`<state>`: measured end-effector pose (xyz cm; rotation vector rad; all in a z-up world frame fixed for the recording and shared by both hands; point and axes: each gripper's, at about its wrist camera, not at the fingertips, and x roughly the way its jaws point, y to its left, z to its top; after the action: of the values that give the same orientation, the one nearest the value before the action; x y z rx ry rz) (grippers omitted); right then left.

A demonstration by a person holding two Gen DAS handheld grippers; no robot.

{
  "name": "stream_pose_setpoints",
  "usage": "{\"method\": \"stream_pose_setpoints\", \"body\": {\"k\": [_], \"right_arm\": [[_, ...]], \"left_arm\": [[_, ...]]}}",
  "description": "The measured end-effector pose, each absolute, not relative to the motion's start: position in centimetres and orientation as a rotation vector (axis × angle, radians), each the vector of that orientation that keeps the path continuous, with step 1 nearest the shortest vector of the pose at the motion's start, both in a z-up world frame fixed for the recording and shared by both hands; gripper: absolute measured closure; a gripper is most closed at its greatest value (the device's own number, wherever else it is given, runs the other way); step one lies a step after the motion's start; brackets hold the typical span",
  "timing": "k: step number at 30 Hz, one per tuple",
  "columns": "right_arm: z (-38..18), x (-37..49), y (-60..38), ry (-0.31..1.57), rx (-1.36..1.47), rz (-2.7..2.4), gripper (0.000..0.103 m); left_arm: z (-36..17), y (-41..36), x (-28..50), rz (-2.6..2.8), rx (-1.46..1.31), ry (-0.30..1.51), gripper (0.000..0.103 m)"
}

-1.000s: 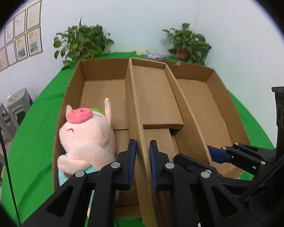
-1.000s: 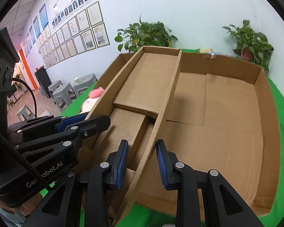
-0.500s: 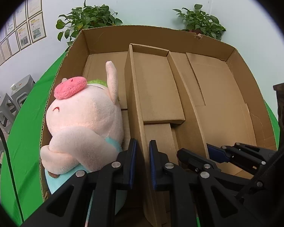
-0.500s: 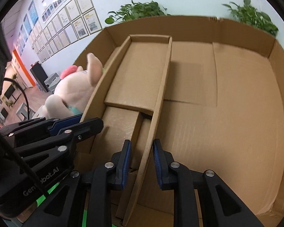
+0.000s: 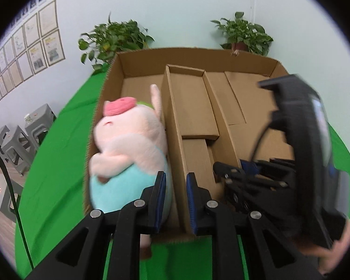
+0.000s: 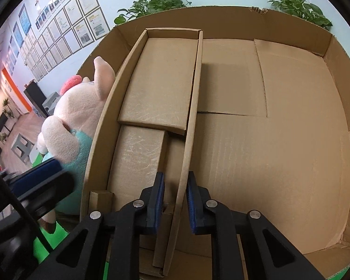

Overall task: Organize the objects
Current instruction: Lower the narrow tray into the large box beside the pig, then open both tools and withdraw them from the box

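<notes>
Left hand-held gripper [image 5: 174, 200]: clamped on the insert's [image 5: 189, 107] left wall.
Right hand-held gripper [image 6: 174, 200]: clamped on its right wall.
Pig [image 5: 128, 149]: left compartment of box [image 5: 198, 56].
Risk: uneven pulls could tear the thin walls.

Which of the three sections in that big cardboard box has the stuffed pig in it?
The left section: the plush pig fills it. The narrow middle insert and the wide right section hold only cardboard.
</notes>
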<state>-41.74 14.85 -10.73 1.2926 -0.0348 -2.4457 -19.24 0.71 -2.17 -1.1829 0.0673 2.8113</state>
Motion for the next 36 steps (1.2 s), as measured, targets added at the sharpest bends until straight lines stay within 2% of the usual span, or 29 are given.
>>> {"method": "stream_pose_setpoints", "body": {"k": [3,9,10,11,12,14,16,20,24,29,36], "right_arm": [[-10.7,-41.9,14.1,0.013,1.290,-2.462,0.086],[-10.0,-41.0,14.6,0.080,1.255,-2.498,0.081],[-9.5,-40.7,14.9,0.063,1.233,-2.502,0.076],[-8.9,-39.7,15.3,0.051,1.211,-2.510,0.065],[-8.2,-39.0,15.7,0.041,1.188,-2.519,0.057],[-6.9,-37.5,16.4,0.025,1.124,-2.529,0.031],[-5.4,-35.2,17.1,0.035,1.039,-2.543,0.017],[-3.5,-29.4,18.9,0.047,0.930,-2.592,0.001],[-2.5,-23.3,20.3,0.107,0.870,-2.642,0.001],[-2.0,-15.7,21.6,0.191,0.814,-2.677,0.001],[-1.2,-10.9,23.4,0.109,0.827,-2.737,0.001]], "left_arm": [[-1.5,0.3,-17.7,2.836,-1.149,0.053,0.086],[-0.5,-0.5,-14.4,2.911,-1.058,0.029,0.070],[-0.4,-0.8,-13.8,2.930,-1.038,0.023,0.065],[-0.2,-0.9,-13.4,2.944,-1.023,0.018,0.061],[0.0,-1.1,-13.0,2.960,-1.005,0.011,0.053],[0.4,-1.5,-11.8,3.006,-0.936,-0.001,0.043],[0.8,-1.6,-10.9,3.054,-0.879,0.008,0.033],[1.1,-1.5,-9.5,3.090,-0.826,-0.002,0.031],[1.2,-1.1,-8.1,3.067,-0.769,-0.014,0.031],[1.2,0.5,-6.4,3.048,-0.701,0.056,0.031],[1.6,1.3,-4.4,3.037,-0.630,0.053,0.031]]}}
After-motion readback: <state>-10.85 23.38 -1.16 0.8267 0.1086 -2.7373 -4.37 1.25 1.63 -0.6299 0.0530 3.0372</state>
